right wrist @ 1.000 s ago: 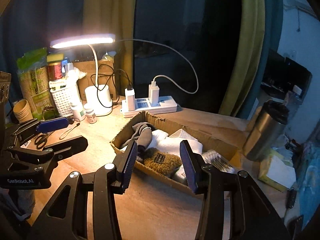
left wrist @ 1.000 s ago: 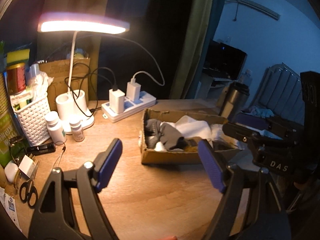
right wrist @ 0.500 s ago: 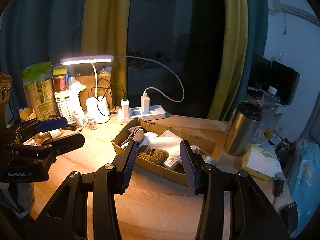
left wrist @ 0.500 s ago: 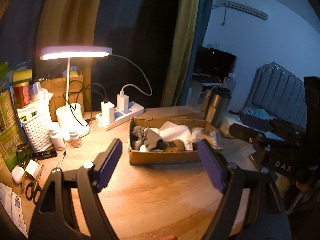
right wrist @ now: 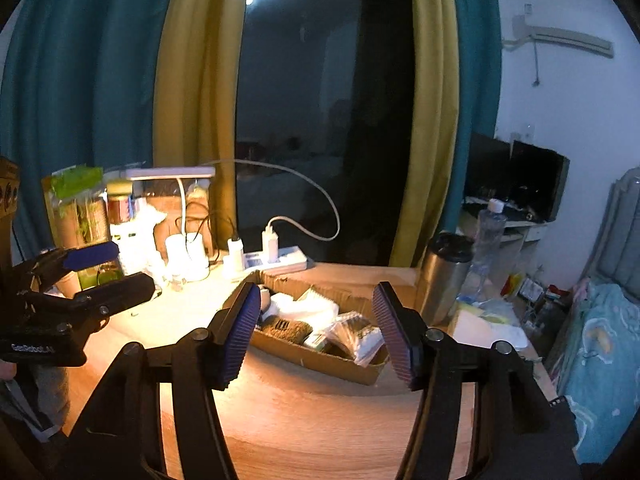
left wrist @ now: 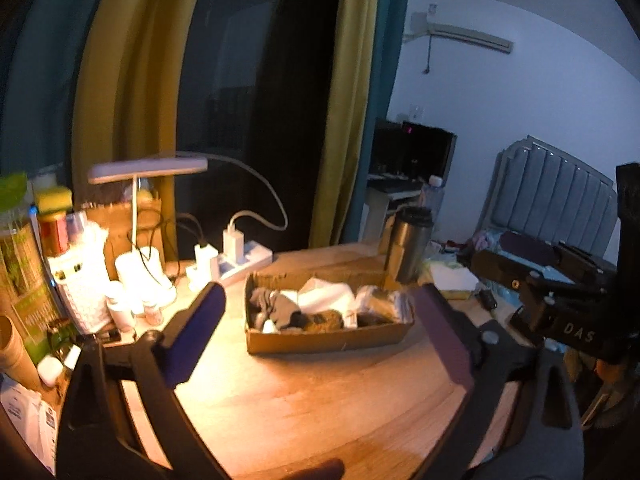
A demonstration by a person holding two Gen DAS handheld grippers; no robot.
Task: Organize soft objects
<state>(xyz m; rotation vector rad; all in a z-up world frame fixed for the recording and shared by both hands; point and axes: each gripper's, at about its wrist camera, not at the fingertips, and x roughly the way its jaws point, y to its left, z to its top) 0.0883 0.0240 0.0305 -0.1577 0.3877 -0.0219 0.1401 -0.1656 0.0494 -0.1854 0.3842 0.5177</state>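
A lamp-lit wooden desk (left wrist: 320, 408) stands before yellow and teal curtains. The left gripper (left wrist: 320, 336) and the right gripper (right wrist: 316, 330) both hang above the desk's near edge, jaws opening with nothing between them. Beyond them, mid-desk, a shallow cardboard box (left wrist: 328, 340) holds the soft objects: grey socks (left wrist: 276, 308), white cloth (left wrist: 324, 300), a brown sock (right wrist: 286, 330) and a plastic-wrapped bundle (right wrist: 356, 338). The right gripper's body reads "DAS" (left wrist: 578, 332).
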